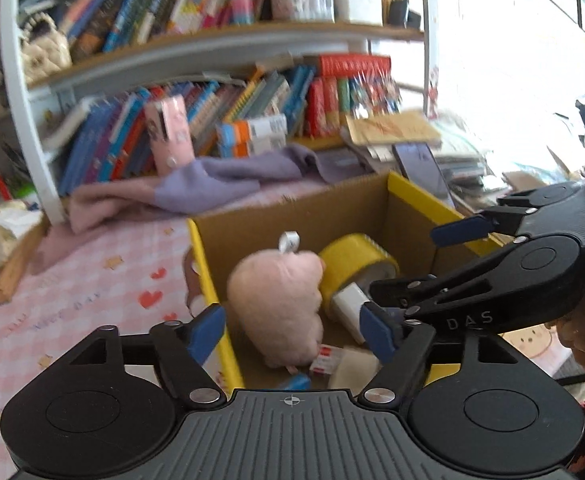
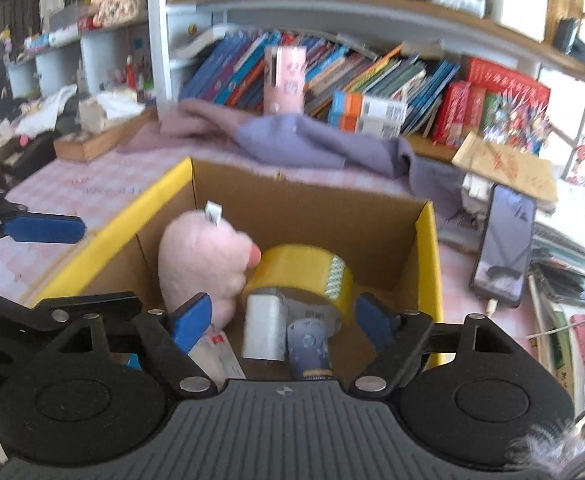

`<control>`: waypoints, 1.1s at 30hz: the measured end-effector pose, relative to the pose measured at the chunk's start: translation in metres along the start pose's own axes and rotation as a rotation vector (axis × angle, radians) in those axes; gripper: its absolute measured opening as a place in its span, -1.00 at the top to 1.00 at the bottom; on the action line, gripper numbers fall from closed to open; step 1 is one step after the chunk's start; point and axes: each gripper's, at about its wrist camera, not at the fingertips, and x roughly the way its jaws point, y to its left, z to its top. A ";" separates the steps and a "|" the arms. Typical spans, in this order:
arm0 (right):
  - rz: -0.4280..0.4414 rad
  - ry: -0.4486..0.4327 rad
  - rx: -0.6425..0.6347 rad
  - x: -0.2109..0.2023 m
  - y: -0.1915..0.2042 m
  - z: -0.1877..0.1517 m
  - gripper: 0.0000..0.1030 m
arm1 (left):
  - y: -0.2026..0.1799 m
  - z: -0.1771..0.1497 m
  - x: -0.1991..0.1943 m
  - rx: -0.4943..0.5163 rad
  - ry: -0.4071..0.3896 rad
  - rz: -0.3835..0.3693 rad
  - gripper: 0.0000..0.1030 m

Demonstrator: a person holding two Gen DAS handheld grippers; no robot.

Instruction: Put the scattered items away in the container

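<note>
Both pairs of tongs hang spread over one cardboard box (image 2: 312, 204) with yellow flaps, nothing between their blue pads. From the left wrist view, the left tongs (image 1: 292, 332) straddle the box's near left wall, and the right tongs (image 1: 412, 276) reach in from the right side. In the right wrist view, the right tongs (image 2: 282, 316) gape over the box's inside.

Inside lie one pink plush toy (image 2: 200, 260), one yellow tape roll (image 2: 308, 268), one white block (image 2: 262, 332) and one bluish cylinder (image 2: 310, 344), its lower end cut off by the tongs' body. A red-and-white packet (image 1: 324, 358) and a blue scrap (image 1: 298, 380) are half hidden and blurred.

On the tabletop (image 2: 104, 184), one phone (image 2: 504, 248) lies beside the box.
</note>
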 end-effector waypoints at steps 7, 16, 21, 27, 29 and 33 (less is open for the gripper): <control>-0.050 -0.078 0.032 -0.029 0.025 -0.001 -0.65 | 0.010 -0.014 -0.040 0.005 -0.064 0.064 -0.80; -0.110 -0.091 0.015 -0.060 0.087 -0.020 -0.76 | 0.038 -0.054 -0.092 -0.064 -0.064 0.119 -0.83; -0.118 -0.081 0.014 -0.081 0.123 -0.041 -0.76 | 0.055 -0.080 -0.119 -0.121 -0.041 0.147 -0.83; -0.148 -0.043 0.071 -0.108 0.156 -0.076 -0.77 | 0.069 -0.118 -0.150 -0.170 0.025 0.172 -0.83; -0.162 -0.024 0.096 -0.115 0.164 -0.089 -0.77 | 0.072 -0.130 -0.159 -0.173 0.042 0.160 -0.83; -0.183 0.008 0.131 -0.128 0.179 -0.111 -0.77 | 0.077 -0.148 -0.175 -0.175 0.062 0.150 -0.84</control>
